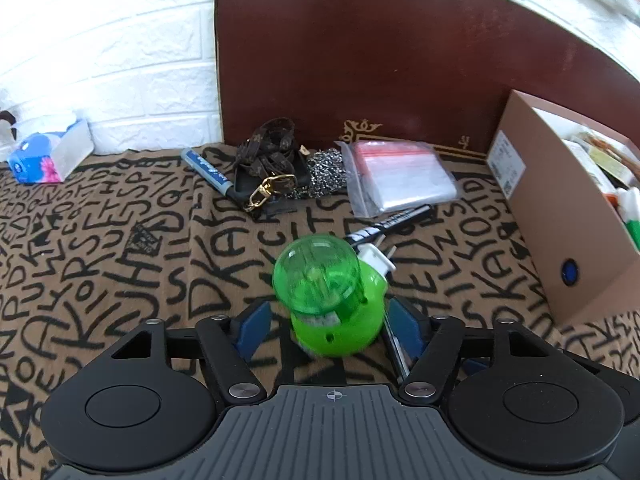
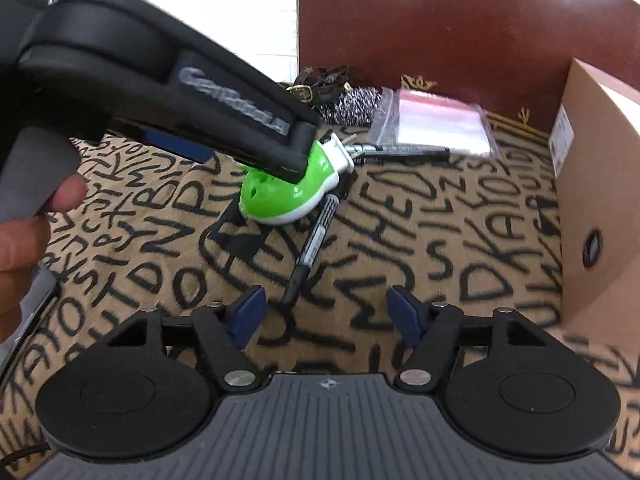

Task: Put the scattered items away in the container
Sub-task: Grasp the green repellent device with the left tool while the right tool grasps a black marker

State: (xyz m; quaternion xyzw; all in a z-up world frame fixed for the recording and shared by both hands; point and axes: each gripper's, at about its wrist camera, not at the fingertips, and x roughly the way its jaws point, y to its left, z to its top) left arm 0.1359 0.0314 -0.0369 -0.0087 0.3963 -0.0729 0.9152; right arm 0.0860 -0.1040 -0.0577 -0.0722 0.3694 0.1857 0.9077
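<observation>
A green plug-in device [image 1: 320,280] with a clear green dome and white plug lies on the lettered blanket. My left gripper [image 1: 329,320] straddles it, and small gaps show between its blue pads [image 1: 254,322] and the green body, so it is open. In the right wrist view one of its black fingers [image 2: 256,136] covers the top of the device [image 2: 280,200]. My right gripper [image 2: 326,312] is open just short of a black marker [image 2: 314,240] whose near tip points between its fingers. The cardboard box [image 1: 560,240], several items inside, stands at the right.
A second black marker [image 1: 388,224], zip bags [image 1: 400,180], a metal scourer [image 1: 326,172], a brown strap [image 1: 268,160] and a blue marker [image 1: 208,170] lie along the dark headboard [image 1: 360,60]. A tissue pack [image 1: 48,156] sits far left. A hand [image 2: 24,220] holds the left gripper.
</observation>
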